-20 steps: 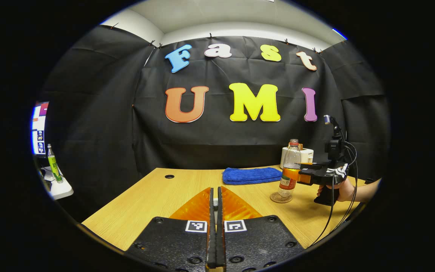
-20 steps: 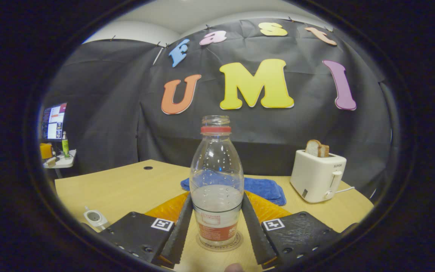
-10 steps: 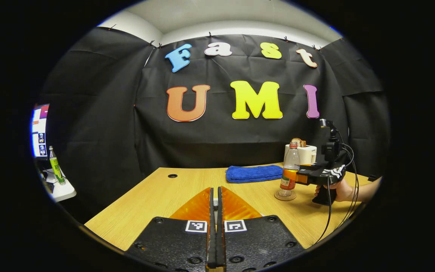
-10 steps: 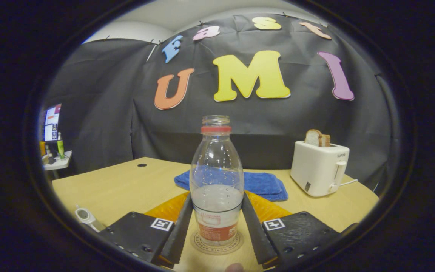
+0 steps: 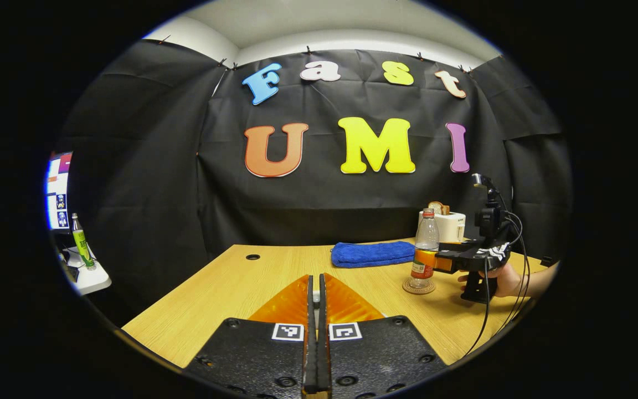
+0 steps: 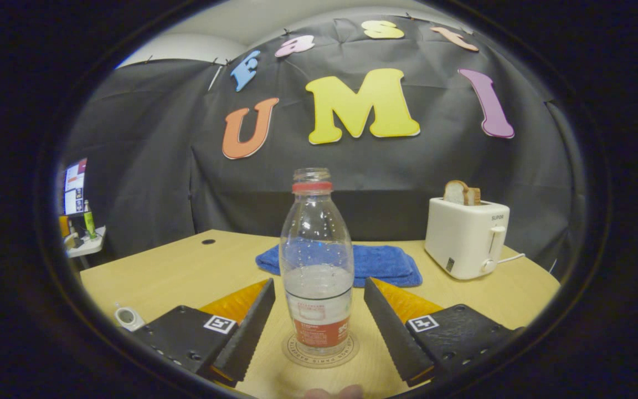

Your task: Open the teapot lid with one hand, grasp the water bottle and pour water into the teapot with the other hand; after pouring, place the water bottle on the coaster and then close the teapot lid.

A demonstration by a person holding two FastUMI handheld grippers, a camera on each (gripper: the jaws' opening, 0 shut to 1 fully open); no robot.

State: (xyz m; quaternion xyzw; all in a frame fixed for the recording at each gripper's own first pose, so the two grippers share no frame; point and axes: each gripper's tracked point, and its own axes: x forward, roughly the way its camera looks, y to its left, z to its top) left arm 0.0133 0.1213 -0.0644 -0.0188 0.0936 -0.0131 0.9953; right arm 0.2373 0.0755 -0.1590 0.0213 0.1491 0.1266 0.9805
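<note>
- The water bottle (image 6: 317, 266) stands upright on the round coaster (image 6: 322, 351), uncapped, with a red ring at its neck and water filling roughly its lower part
- In the left gripper view the same water bottle (image 5: 424, 252) sits on the coaster (image 5: 418, 286) toward the right side of the wooden surface (image 5: 230, 288)
- The right gripper (image 6: 319, 302) has its jaws spread wide, one finger on each side of the bottle with a clear gap on both sides, so neither finger touches it
- From the left gripper view the right gripper (image 5: 452, 259) reaches toward the bottle from the right, held by a hand (image 5: 499, 277) with cables trailing down from it
- The left gripper (image 5: 316, 332) has its jaws closed together with nothing between them, held above the near edge of the surface, well apart from the bottle
- A folded blue towel (image 6: 377, 263) lies flat behind the bottle
- A white toaster (image 6: 466, 235) with a slice of bread (image 6: 460, 193) sticking out of the top stands at the far right of the surface
- A small white object (image 6: 126, 317), possibly the teapot or its lid, too small and cut off to tell, sits near the left edge of the surface
- A screen (image 5: 57, 191) and a green bottle (image 5: 81, 244) on a white side shelf (image 5: 89, 280) stand off to the left, beyond the surface
</note>
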